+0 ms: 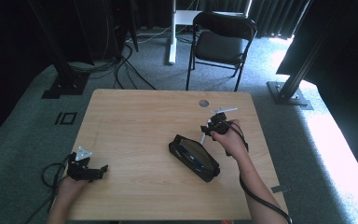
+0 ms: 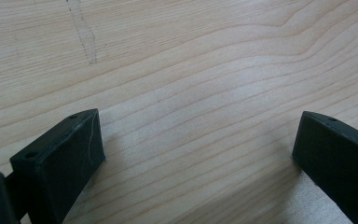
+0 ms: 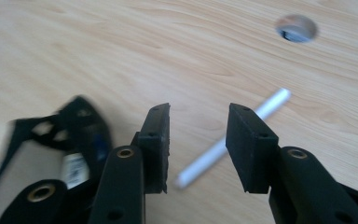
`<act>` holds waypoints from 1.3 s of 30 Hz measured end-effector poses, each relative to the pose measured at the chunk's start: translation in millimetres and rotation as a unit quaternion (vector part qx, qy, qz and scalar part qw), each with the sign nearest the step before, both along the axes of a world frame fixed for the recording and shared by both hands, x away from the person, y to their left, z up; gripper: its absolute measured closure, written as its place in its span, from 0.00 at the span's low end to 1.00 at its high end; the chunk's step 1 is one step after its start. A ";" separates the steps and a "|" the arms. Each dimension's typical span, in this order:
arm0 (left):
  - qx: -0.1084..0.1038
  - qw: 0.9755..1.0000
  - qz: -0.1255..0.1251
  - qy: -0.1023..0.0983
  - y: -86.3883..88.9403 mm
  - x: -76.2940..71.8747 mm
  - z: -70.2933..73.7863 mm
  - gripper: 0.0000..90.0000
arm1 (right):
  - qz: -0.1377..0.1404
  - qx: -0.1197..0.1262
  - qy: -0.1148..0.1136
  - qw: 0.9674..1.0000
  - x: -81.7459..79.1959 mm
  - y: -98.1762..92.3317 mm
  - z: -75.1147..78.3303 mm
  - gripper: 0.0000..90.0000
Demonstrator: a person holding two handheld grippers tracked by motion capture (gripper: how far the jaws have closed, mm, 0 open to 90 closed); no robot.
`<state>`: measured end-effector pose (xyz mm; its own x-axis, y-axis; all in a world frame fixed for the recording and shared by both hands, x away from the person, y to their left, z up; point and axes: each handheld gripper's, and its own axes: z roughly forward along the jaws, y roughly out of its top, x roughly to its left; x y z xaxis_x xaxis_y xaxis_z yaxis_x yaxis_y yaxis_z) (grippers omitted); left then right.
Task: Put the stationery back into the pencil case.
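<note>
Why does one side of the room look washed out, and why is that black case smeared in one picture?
High view: daylight from the right blows out the floor to white, while the table is evenly lit. Right gripper view: the black case at the left is smeared by motion blur, and the white pen is soft too. Left gripper view: sharp wood grain, with soft shadows beside the left claw.
</note>
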<state>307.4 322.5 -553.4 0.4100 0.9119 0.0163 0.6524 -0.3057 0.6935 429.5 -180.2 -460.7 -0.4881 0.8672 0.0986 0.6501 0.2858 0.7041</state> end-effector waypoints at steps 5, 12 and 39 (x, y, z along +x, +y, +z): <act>0.000 1.000 0.000 0.000 0.0 0.0 0.0 0.02 | -0.035 -0.001 0.014 0.999 14.5 -4.2 -15.2 0.65; 0.000 1.000 0.000 0.000 0.0 0.0 0.0 0.02 | -0.070 -0.012 0.025 0.997 29.8 -2.2 -34.3 0.64; 0.000 1.000 0.000 0.000 0.0 0.0 0.0 0.02 | -0.108 -0.045 0.068 0.991 51.6 3.8 -70.1 0.85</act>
